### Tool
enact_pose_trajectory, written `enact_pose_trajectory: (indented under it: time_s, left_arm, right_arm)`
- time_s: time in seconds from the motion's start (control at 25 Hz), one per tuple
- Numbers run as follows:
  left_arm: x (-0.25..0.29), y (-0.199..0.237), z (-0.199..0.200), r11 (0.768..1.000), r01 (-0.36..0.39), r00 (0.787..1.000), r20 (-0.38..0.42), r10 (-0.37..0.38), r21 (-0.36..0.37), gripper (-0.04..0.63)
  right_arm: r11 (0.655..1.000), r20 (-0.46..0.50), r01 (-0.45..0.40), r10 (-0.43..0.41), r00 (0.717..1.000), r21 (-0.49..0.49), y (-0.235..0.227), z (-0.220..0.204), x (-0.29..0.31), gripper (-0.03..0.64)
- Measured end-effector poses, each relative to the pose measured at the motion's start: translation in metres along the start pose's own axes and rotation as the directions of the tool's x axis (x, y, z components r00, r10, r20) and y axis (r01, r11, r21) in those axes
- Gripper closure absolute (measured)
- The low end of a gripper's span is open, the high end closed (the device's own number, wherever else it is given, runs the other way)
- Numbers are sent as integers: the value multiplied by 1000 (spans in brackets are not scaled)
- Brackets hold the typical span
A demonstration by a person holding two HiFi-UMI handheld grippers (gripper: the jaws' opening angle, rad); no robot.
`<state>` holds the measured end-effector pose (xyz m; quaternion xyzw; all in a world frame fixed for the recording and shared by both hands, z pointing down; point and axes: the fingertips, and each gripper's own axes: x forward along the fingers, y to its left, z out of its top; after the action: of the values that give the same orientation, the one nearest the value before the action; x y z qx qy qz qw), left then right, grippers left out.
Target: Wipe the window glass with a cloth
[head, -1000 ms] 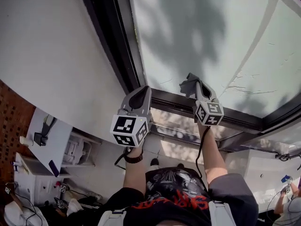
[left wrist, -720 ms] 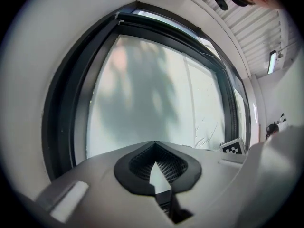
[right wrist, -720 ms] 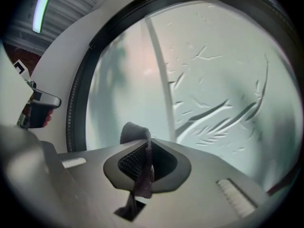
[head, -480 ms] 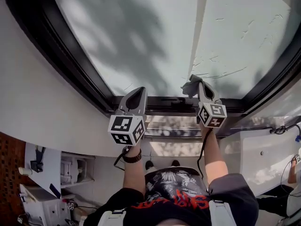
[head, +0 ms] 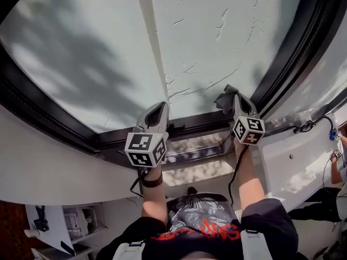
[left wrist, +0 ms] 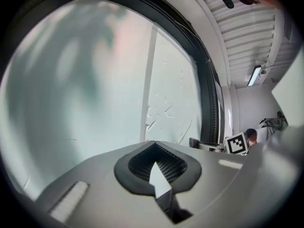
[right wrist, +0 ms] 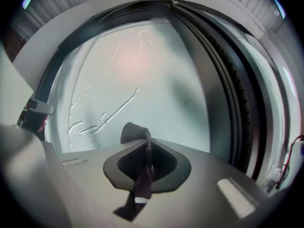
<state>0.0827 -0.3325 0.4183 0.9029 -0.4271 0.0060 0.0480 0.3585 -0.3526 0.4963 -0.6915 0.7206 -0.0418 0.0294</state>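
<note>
The window glass (head: 217, 31) is frosted and pale, with wrinkle marks, and sits in a black frame (head: 295, 53). My right gripper (head: 232, 97) is shut on a dark grey cloth (head: 223, 99), whose bunched end is at the glass just above the lower frame rail, near the right-hand corner. In the right gripper view the cloth (right wrist: 134, 133) sticks out past the closed jaws of the gripper (right wrist: 148, 144) towards the glass (right wrist: 142, 75). My left gripper (head: 157, 112) is shut and holds nothing; it is level with the right one, just off the glass (left wrist: 85, 80). Its tip (left wrist: 155, 144) points at the pane.
A pale vertical strip (head: 154, 53) crosses the glass above the left gripper. A white wall (head: 49, 167) runs below the frame. A cable (head: 308, 126) hangs on the wall at right, where another person (head: 337, 164) stands. A shelf unit (head: 57, 226) is at lower left.
Both grippers have travelled rightward along the lower frame rail, from near the left frame to near the right corner. The cloth stays pinched in the right gripper.
</note>
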Motion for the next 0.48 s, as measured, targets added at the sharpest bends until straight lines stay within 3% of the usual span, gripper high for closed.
enact_pose_trajectory:
  time_s: [0.24,0.48]
  left_arm:
    - [31,-27,-2,999,54,998,-13,-54,2,595]
    - [41,-29,-2,998,62,998,-21,-62,0,595]
  right_arm:
    - [994,-20,106,-105,994,15,-70,0,0,600]
    - [987,-36,162,-162,986,-3,-95,1,7,600]
